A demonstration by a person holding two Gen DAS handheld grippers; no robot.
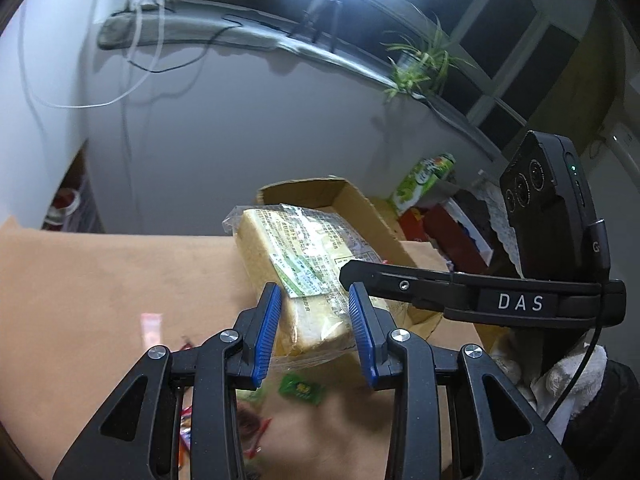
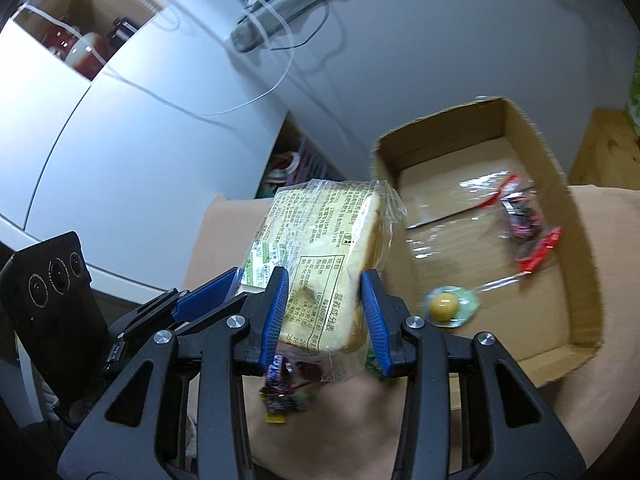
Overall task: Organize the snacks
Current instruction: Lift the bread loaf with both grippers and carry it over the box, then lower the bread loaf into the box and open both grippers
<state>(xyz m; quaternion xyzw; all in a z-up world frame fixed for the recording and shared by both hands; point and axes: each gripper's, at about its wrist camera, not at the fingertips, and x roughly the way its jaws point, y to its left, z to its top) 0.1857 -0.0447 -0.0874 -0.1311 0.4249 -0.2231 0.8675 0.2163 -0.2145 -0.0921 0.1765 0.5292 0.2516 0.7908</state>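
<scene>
Presently both the left tongs (image 1: pixel 316 320) and right tongs (image 2: pixel 326 312) are clamped on one bagged bread loaf (image 2: pixel 320 240), raised above the bench (image 1: pixel 100 280). Risk: uneven pull could tear the wrapper, or the loaf could snag the cardboard box (image 2: pixel 576 232) rim.

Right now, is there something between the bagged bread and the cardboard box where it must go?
Nothing visible blocks it. Both the left gripper and the right gripper hold the bagged bread beside the cardboard box. The box's top is open; a wrapped round sweet and red-wrapped snacks lie inside.
</scene>
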